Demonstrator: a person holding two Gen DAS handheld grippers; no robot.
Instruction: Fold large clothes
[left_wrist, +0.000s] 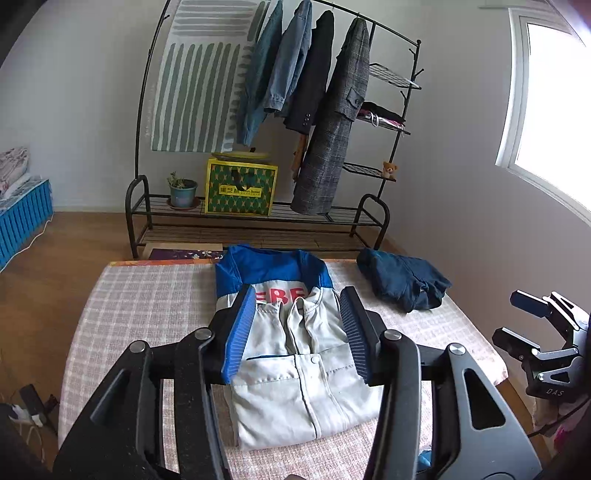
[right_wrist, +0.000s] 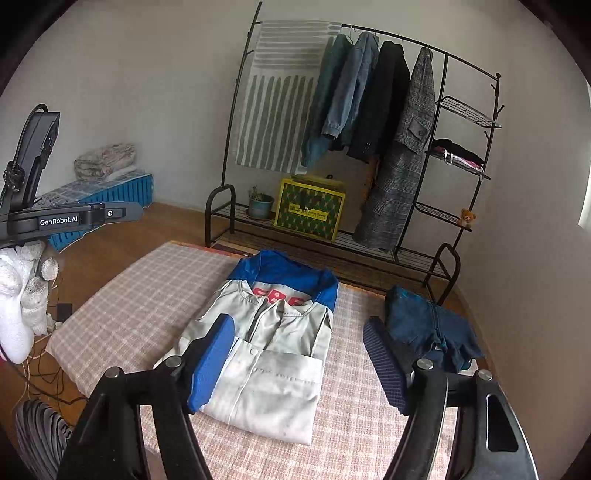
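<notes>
A folded jacket (right_wrist: 266, 354) lies on the checked pad (right_wrist: 140, 306), dark jeans (right_wrist: 428, 325) beside it; left gripper (left_wrist: 297, 332) and right gripper (right_wrist: 299, 365) hover above it, jaws apart, empty.

Black gripper (left_wrist: 297, 332) frames, ribbed blue pads, silver screws, GenRobot.AI lettering

left wrist: above table (left_wrist: 147, 295), facing rack (left_wrist: 258, 206) | right wrist: same, further right | shared: jacket (left_wrist: 295, 369)

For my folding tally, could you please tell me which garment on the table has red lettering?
The grey and blue jacket in the middle; the dark blue garment beside it shows no lettering.
</notes>
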